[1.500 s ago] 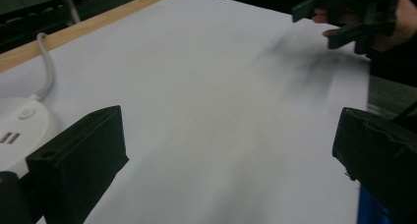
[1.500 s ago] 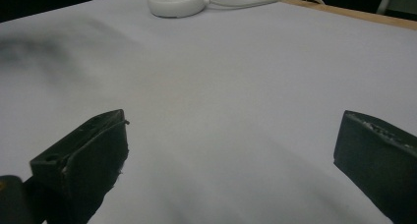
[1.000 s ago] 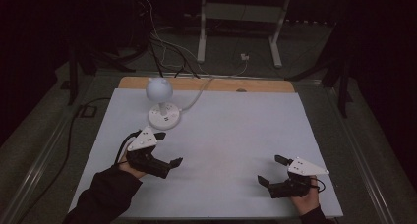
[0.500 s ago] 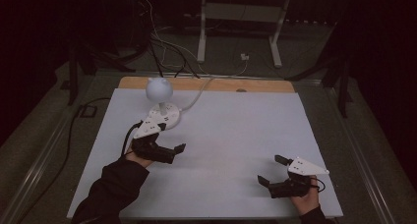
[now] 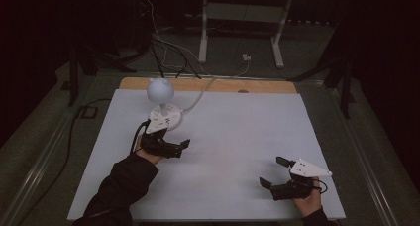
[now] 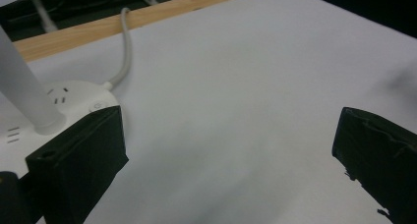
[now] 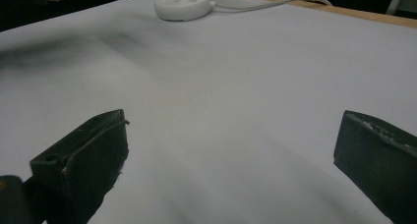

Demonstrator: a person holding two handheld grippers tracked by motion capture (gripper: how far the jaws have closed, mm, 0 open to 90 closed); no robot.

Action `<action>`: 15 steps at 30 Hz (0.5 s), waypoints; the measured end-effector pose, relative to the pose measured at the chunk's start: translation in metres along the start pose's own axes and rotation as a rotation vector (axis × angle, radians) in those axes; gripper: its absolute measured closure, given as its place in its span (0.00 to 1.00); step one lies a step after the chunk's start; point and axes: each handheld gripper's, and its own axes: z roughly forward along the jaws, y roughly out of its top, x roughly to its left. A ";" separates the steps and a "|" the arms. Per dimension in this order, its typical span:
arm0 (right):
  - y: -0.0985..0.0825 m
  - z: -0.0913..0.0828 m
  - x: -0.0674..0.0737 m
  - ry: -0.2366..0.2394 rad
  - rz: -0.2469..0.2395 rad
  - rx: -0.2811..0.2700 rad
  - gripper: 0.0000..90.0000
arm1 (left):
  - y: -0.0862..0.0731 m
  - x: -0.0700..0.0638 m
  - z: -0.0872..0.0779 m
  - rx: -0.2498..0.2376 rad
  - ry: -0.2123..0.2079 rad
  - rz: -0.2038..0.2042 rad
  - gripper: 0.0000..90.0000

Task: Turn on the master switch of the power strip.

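A white desk lamp with a globe head (image 5: pixel 160 89) stands on a round base (image 5: pixel 167 117) at the table's back left. My left gripper (image 5: pixel 181 147) is open just in front of that base, jaws pointing right, nothing between them. In the left gripper view the base (image 6: pixel 64 103) and stem (image 6: pixel 22 91) sit just beyond the left jaw, and the gripper (image 6: pixel 228 160) frames bare white surface. My right gripper (image 5: pixel 274 172) rests open near the front right edge. In the right gripper view its jaws (image 7: pixel 228 150) stand wide apart, with the lamp base (image 7: pixel 184 3) far off.
A white sheet (image 5: pixel 233 132) covers the table, with a wooden strip (image 5: pixel 257 85) along the far edge. The lamp's white cable (image 5: pixel 203 89) runs off the back toward the floor. Stand legs (image 5: pixel 203 32) and wires lie beyond the table.
My left gripper has moved away from the person and slightly right, ending up close to the lamp base. The right gripper has stayed where it was.
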 end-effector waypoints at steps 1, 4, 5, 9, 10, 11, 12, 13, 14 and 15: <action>0.000 0.000 0.000 0.000 0.000 0.000 0.00 | 0.000 0.000 0.002 0.002 0.015 -0.001 0.00; 0.000 0.000 0.000 0.001 0.004 -0.001 0.00 | 0.001 -0.002 0.009 0.006 0.053 -0.008 0.00; 0.000 0.000 0.000 0.001 0.004 -0.001 0.00 | 0.001 -0.001 0.011 0.001 0.042 -0.013 0.00; 0.000 0.000 -0.001 0.003 0.005 -0.004 0.00 | 0.003 -0.001 0.017 0.005 0.092 -0.031 0.00; 0.000 0.000 -0.001 0.004 0.005 -0.005 0.00 | 0.003 -0.001 0.017 0.005 0.092 -0.031 0.00; 0.000 0.000 -0.001 0.004 0.006 -0.005 0.00 | 0.003 0.000 0.018 0.003 0.092 -0.042 0.00; 0.000 0.000 -0.001 0.004 0.007 -0.005 0.00 | 0.003 -0.001 0.021 -0.006 0.144 -0.049 0.00; 0.000 0.000 -0.001 0.004 0.006 -0.006 0.00 | 0.003 -0.001 0.022 -0.010 0.149 -0.058 0.00; 0.000 -0.001 -0.001 0.005 0.008 -0.007 0.00 | 0.003 -0.001 0.022 -0.010 0.149 -0.058 0.00; 0.000 -0.001 -0.001 0.004 0.008 -0.007 0.00 | 0.003 -0.001 0.025 -0.014 0.171 -0.066 0.00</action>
